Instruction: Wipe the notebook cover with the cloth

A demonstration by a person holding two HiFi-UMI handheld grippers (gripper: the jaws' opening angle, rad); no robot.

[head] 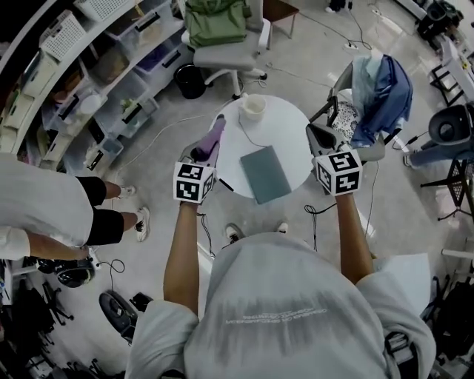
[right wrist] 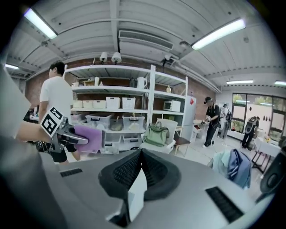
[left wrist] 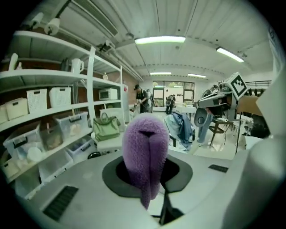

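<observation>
A grey-green notebook [head: 265,174] lies flat on the round white table [head: 289,129]. My left gripper [head: 207,150] hovers over the table's left edge, shut on a purple cloth [head: 213,133]. In the left gripper view the cloth [left wrist: 145,152] stands up between the jaws and hangs down in front of them. My right gripper [head: 321,137] is raised at the table's right edge, its jaws shut together on nothing [right wrist: 140,154]. Both grippers are held up, apart from the notebook. The right gripper view shows the left gripper with the cloth [right wrist: 87,137] at the left.
A white cup [head: 252,106] stands at the table's far side and a dark pen [head: 226,185] lies left of the notebook. Behind are an office chair with a green bag [head: 216,22], shelves [head: 96,66], and a chair draped in blue clothes [head: 378,92]. A person [head: 44,211] stands at the left.
</observation>
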